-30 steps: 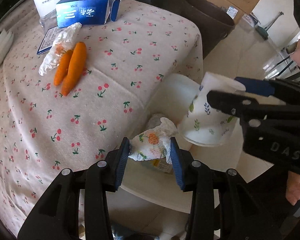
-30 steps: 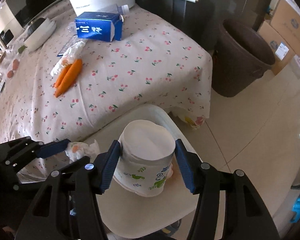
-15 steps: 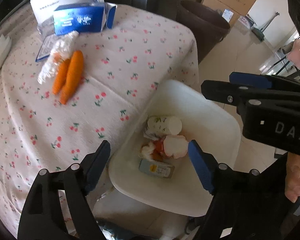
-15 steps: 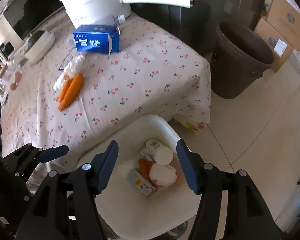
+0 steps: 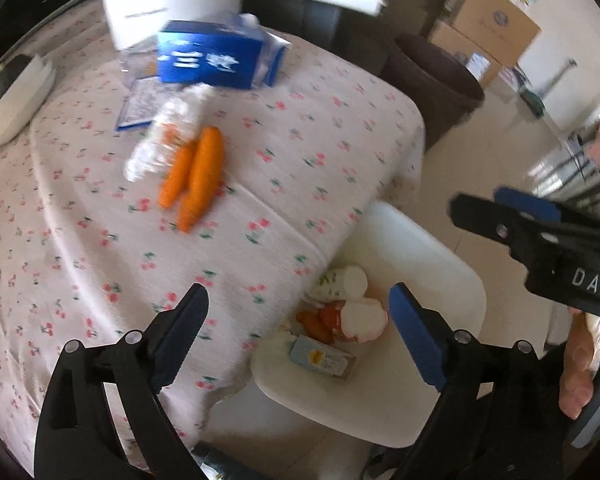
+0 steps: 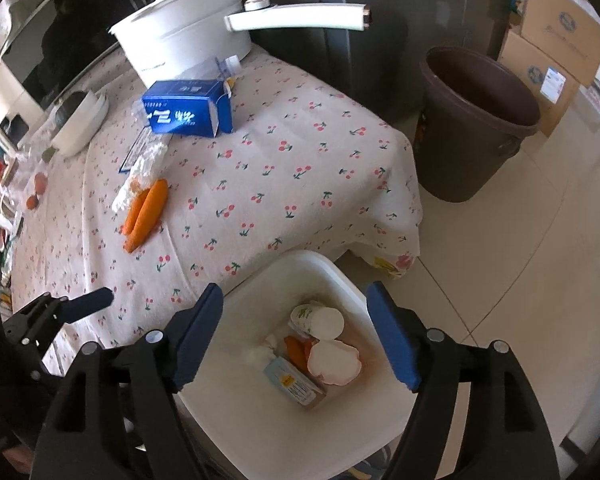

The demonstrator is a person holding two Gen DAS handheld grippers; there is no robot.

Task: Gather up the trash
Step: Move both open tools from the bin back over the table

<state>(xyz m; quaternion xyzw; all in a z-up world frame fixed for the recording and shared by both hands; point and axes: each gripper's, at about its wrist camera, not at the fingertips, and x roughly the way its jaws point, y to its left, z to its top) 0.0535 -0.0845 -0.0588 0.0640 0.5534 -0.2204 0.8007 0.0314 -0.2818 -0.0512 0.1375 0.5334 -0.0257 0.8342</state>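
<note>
A white bin point(image 6: 260, 412) stands on the floor beside the table; it also shows in the left wrist view point(image 5: 440, 280). Inside lie a floral paper cup point(image 6: 318, 320), a crumpled wrapper point(image 6: 334, 362), a small carton point(image 6: 294, 384) and orange scraps. The cup point(image 5: 342, 282) and carton point(image 5: 322, 358) show in the left wrist view too. My left gripper point(image 5: 298, 332) is open and empty above the table edge and bin. My right gripper point(image 6: 296, 332) is open and empty above the bin.
On the cherry-print tablecloth point(image 6: 260, 168) lie two carrots point(image 6: 146, 212) with a plastic bag, a blue box point(image 6: 188, 110) and a white pot point(image 6: 184, 36) with a long handle. A brown bucket point(image 6: 476, 120) and cardboard boxes point(image 6: 556, 52) stand on the tiled floor.
Both grippers opened and let go: the paper cup and the crumpled wrapper now lie in the bin. Both grippers have risen and pulled back.
</note>
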